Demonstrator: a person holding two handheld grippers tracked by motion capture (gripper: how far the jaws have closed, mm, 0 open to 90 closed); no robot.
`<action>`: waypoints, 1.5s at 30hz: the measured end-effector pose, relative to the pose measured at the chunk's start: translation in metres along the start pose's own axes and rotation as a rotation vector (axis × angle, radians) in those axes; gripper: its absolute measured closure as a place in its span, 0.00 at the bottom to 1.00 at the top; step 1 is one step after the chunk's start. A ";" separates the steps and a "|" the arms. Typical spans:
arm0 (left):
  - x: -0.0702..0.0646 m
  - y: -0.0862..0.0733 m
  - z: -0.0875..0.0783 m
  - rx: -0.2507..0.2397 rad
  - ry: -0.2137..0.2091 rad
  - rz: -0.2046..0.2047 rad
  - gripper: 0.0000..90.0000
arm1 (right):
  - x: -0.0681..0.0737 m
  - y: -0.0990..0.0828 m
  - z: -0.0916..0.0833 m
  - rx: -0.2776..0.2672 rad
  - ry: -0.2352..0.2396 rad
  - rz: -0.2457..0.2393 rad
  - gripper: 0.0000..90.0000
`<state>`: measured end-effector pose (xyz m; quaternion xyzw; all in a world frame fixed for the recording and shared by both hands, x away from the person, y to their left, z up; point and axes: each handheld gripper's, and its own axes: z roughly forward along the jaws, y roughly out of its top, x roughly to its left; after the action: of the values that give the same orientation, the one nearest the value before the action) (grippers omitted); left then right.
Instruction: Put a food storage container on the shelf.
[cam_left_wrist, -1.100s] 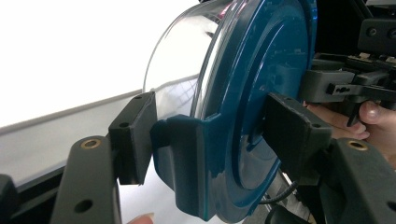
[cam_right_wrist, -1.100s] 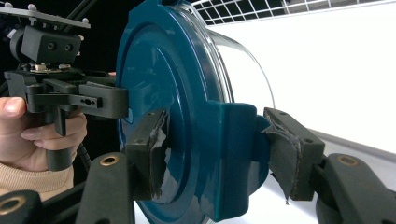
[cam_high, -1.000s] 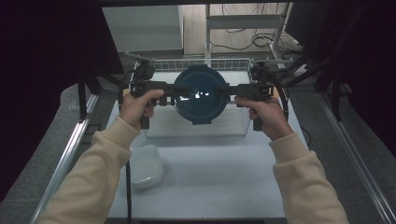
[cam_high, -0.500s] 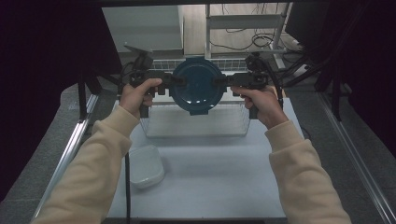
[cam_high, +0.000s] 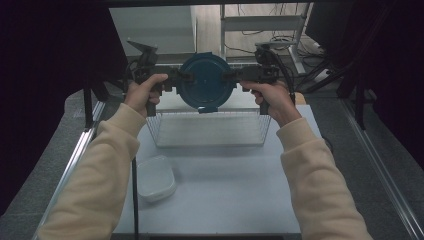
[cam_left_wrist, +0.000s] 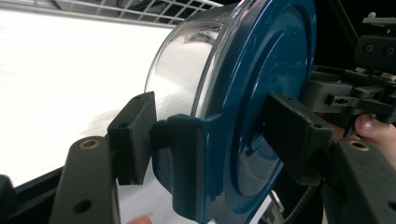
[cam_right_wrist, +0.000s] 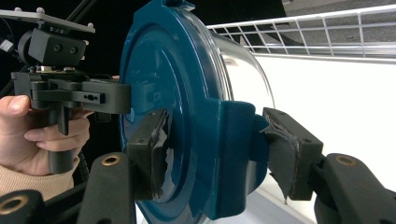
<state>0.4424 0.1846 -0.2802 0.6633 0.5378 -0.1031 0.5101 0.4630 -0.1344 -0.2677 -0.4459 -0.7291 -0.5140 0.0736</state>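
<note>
A glossy, smooth blue plastic lid (cam_left_wrist: 261, 93) is seen on a clear, shiny plastic container (cam_left_wrist: 184, 60). Matt black plastic is shown by the left gripper (cam_high: 167, 80) and the right gripper (cam_high: 245, 76), and the right one's rubbery pads (cam_right_wrist: 156, 154) are torn and rough. Thin white-coated wire forms the basket (cam_high: 207, 131) on the matt pale table (cam_high: 225, 185), where a translucent plastic box (cam_high: 156, 178) lies near left.

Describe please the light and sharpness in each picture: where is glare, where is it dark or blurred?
High view: dim and dark at both sides, the white table evenly lit, slightly soft. Left gripper view: the table surface behind is blown out to white, a sheen lies on the clear container, and its blue lid is sharp. Right gripper view: again a white washed-out background, black upper left, and the worn pads are sharp.
</note>
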 end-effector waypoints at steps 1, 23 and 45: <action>0.001 0.002 0.001 0.001 0.000 -0.004 0.39 | -0.001 0.001 0.001 -0.001 0.000 0.003 0.48; 0.027 0.024 0.024 0.051 0.011 -0.046 0.39 | -0.030 0.010 0.020 0.015 -0.007 0.078 0.48; 0.055 0.029 0.047 0.034 -0.003 -0.172 0.39 | -0.074 0.013 0.043 0.064 0.054 0.306 0.42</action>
<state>0.5073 0.1843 -0.3233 0.6229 0.5903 -0.1565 0.4889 0.5315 -0.1408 -0.3202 -0.5352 -0.6663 -0.4851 0.1850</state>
